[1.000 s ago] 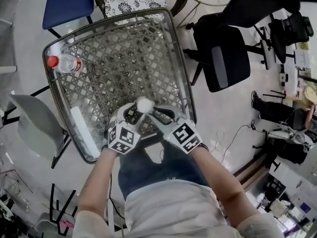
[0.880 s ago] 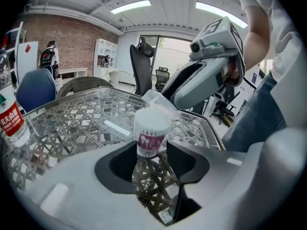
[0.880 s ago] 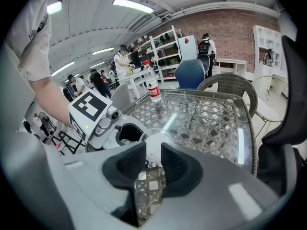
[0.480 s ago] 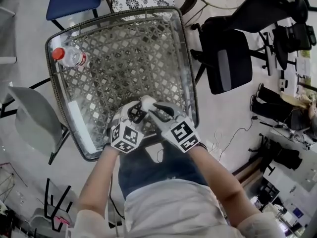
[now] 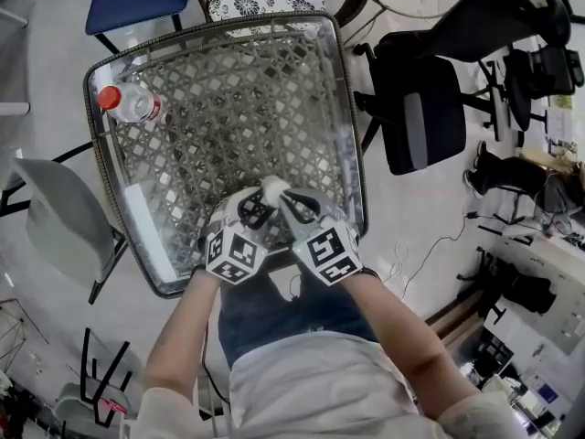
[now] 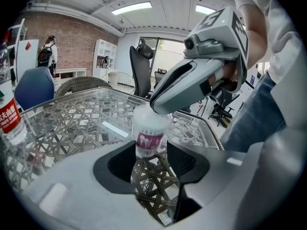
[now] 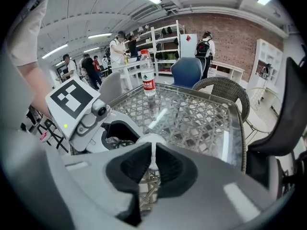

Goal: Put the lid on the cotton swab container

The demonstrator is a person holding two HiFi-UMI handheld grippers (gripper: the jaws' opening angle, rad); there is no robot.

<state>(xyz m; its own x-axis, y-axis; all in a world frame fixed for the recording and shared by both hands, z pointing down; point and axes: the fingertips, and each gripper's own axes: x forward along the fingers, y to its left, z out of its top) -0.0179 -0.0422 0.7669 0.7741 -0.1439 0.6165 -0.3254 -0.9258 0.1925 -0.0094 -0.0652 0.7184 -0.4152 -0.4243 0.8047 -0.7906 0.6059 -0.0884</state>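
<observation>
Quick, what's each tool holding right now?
Left tool: holding the cotton swab container.
Right tool: jaws just closed on the lid, pinching its rim.

On the red label of the water bottle (image 6: 8, 121), white Chinese characters, cut off at the frame's edge and only partly legible. On the cotton swab container (image 6: 149, 137), a magenta label with white swab pictures, any wording too small to read. Black-and-white square markers on the cubes of the left gripper (image 5: 259, 201) and right gripper (image 5: 283, 199).
</observation>
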